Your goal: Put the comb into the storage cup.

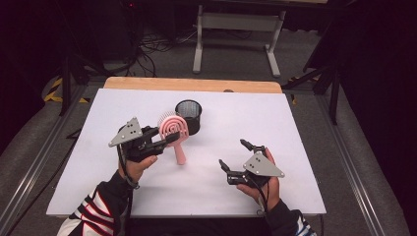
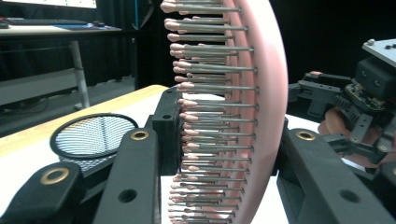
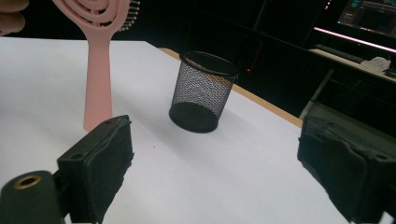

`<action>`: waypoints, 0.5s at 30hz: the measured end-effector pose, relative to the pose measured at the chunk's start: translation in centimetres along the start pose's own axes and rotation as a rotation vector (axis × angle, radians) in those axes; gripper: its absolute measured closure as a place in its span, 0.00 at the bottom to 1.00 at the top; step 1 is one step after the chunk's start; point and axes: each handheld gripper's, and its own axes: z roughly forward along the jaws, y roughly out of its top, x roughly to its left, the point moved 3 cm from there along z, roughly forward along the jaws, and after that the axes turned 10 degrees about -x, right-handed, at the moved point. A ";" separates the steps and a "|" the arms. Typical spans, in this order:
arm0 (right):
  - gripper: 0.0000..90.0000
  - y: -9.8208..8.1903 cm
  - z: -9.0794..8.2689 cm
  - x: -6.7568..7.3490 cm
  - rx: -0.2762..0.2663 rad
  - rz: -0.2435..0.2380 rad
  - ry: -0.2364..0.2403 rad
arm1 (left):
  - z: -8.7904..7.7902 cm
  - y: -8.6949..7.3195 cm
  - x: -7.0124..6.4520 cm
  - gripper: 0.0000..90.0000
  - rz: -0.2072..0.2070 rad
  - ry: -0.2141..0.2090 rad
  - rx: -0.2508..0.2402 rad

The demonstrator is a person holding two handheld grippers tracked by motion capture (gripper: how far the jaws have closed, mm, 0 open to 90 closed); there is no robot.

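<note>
A pink hairbrush [image 1: 174,129] stands nearly upright with its handle pointing down, and the handle tip seems to touch the white tabletop [image 1: 285,128]. My left gripper [image 1: 164,139] is shut on the brush head; in the left gripper view the bristles [image 2: 210,116] fill the gap between the two black jaws. A black mesh cup [image 1: 189,115] stands upright just behind the brush, with nothing visible inside. My right gripper [image 1: 233,153] hovers open at the front right, holding nothing. Its view shows the brush handle [image 3: 98,88] at left and the cup [image 3: 203,93] ahead.
The table's wooden back edge [image 1: 192,84] runs behind the cup. A white metal stand [image 1: 236,22] and cables lie on the floor beyond. Bare white surface spreads to the right of the cup and along the front.
</note>
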 end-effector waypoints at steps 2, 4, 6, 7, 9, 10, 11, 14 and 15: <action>0.08 -0.1 -0.1 0.0 0.003 -0.001 0.000 | -0.2 0.1 0.1 0.70 0.003 0.007 -0.003; 0.07 -0.3 -0.4 -0.1 0.010 0.003 -0.005 | -0.4 0.3 0.4 0.70 0.006 0.012 -0.008; 0.07 -0.6 -0.6 -0.3 0.018 -0.002 -0.009 | -0.5 0.4 0.5 0.70 0.007 0.017 -0.009; 0.06 -0.6 -0.7 -0.3 0.021 -0.004 -0.012 | -0.6 0.4 0.6 0.70 0.006 0.021 -0.009; 0.06 -0.8 -0.9 -0.4 0.024 -0.002 -0.012 | -0.8 0.5 0.7 0.70 0.005 0.025 -0.013; 0.06 -0.8 -1.0 -0.4 0.022 -0.003 -0.015 | -0.8 0.5 0.7 0.70 0.007 0.028 -0.013; 0.06 -0.9 -1.1 -0.5 0.025 -0.005 -0.015 | -0.9 0.6 0.8 0.70 0.009 0.031 -0.017; 0.05 -1.1 -1.3 -0.6 0.028 -0.015 -0.019 | -1.0 0.8 0.9 0.70 0.009 0.036 -0.022; 0.05 -1.1 -1.4 -0.6 0.028 -0.014 -0.018 | -1.1 0.8 1.1 0.70 0.011 0.040 -0.024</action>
